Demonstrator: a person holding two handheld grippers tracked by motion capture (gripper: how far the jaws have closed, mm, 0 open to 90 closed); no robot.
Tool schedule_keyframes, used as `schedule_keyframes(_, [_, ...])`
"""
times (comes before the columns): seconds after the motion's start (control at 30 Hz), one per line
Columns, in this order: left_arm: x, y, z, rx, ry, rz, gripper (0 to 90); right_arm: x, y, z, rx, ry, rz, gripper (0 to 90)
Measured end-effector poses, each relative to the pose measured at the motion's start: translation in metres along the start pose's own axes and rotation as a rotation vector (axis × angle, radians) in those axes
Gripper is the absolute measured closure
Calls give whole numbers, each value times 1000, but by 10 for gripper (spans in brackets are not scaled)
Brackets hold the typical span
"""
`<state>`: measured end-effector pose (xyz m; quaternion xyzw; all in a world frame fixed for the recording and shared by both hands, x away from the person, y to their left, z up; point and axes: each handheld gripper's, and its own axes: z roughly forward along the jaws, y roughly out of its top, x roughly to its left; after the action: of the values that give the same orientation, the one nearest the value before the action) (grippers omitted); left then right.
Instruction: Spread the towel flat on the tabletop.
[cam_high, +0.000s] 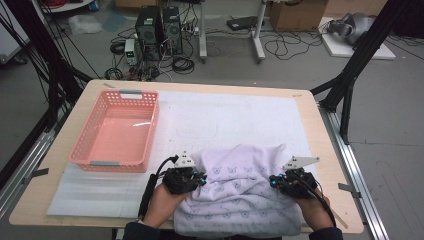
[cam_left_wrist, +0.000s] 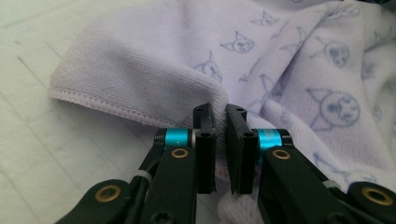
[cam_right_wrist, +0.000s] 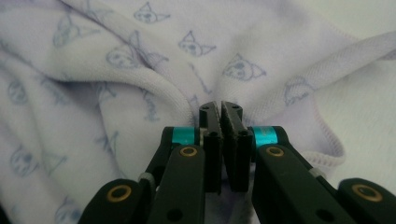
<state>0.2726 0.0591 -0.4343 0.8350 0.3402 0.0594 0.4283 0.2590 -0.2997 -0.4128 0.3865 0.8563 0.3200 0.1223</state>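
Towel (cam_high: 239, 192), pale lilac with a small blue cat-face print, lies bunched on the near half of the table (cam_high: 320, 130), its near edge hanging over the table's front between the person's forearms. It sits on a white mat (cam_high: 240, 112) that covers most of the tabletop.

Left gripper (cam_high: 199, 179) is at the towel's left side, right gripper (cam_high: 274, 182) at its right side, both low on the cloth. High view gives the layout but not the jaws; they're too small there to read.

Left gripper view settles it for that side: jaws are nearly together with a fold of towel pinched between the pads (cam_left_wrist: 205, 140), right by the stitched hem. The hem runs off to the left over bare white mat.

Right gripper view: jaws clamped tight on a raised ridge of towel, cloth squeezed between the pads (cam_right_wrist: 238, 140). The hemmed edge curves away at the right of that view, mat beyond it.

So both grippers are closed on the towel, one at each side.

Pink plastic basket (cam_high: 116, 131) stands on the left part of the table, well apart from the towel, nothing in it as far as the high view shows.

Beyond the table: two black computer towers (cam_high: 159, 27) on the floor with a mess of cables, and cardboard boxes (cam_high: 295, 14) farther back.
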Motion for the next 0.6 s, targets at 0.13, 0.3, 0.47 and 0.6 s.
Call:
schedule_keyframes(0.13, [2, 2, -4, -30, 3, -33, 717, 2, 2, -3, 14, 4, 16, 789])
schedule_keyframes(0.3, [16, 20, -9, -87, 60, -71, 521, -7, 20, -5, -71, -65, 35, 621])
schedule_keyframes(0.47, [33, 43, -8, -140, 119, -91, 496, -24, 34, 5, -116, -121, 57, 584])
schedule_keyframes(0.6, [50, 57, 3, -144, 170, -121, 517, -34, 39, 15, -123, -136, 85, 584])
